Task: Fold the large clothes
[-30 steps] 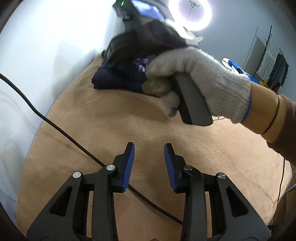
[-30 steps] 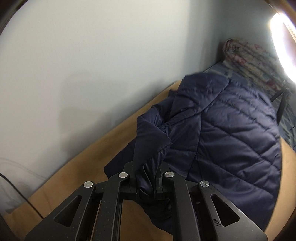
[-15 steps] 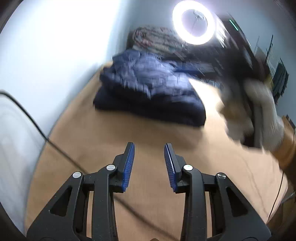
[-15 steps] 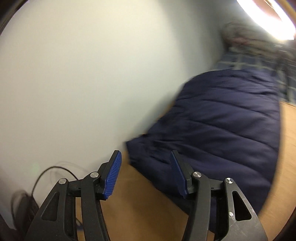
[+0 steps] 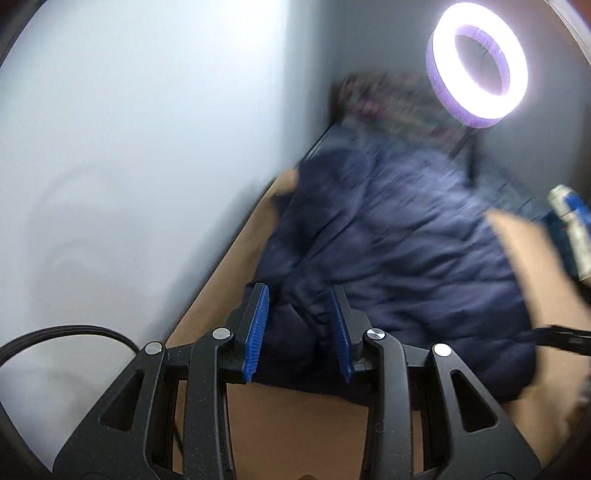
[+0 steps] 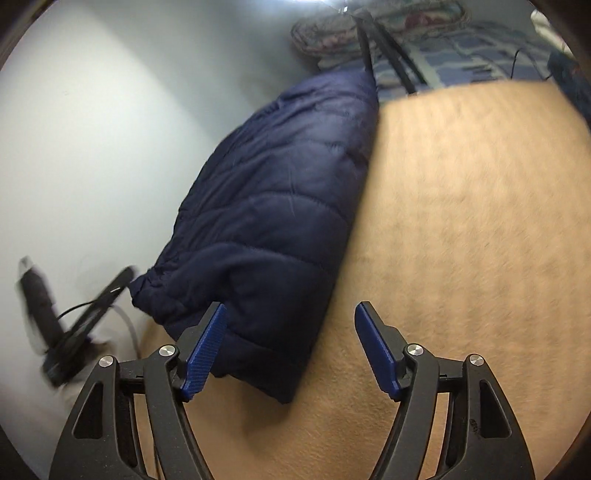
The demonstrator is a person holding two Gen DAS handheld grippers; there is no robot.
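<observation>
A navy quilted puffer jacket (image 5: 399, 258) lies folded on the tan blanket (image 5: 295, 435), close to the white wall. My left gripper (image 5: 299, 328) is open, its blue pads just over the jacket's near left corner, a fold of fabric between the jaws but not pinched. In the right wrist view the jacket (image 6: 273, 192) lies along the wall with its gathered hem nearest me. My right gripper (image 6: 290, 347) is wide open and empty over the jacket's near right corner and the blanket (image 6: 461, 221). The left gripper shows blurred at the left (image 6: 55, 332).
A lit ring light (image 5: 476, 64) stands at the back on a black tripod (image 6: 388, 48). A floral pillow (image 6: 376, 22) and plaid bedding (image 6: 461, 55) lie beyond the jacket. A black cable (image 5: 66, 332) curves by the wall at the left.
My right gripper let go of the jacket, opened wide and drew back to the right. My left gripper moved forward to the jacket's near corner. The jacket now lies flat, folded.
</observation>
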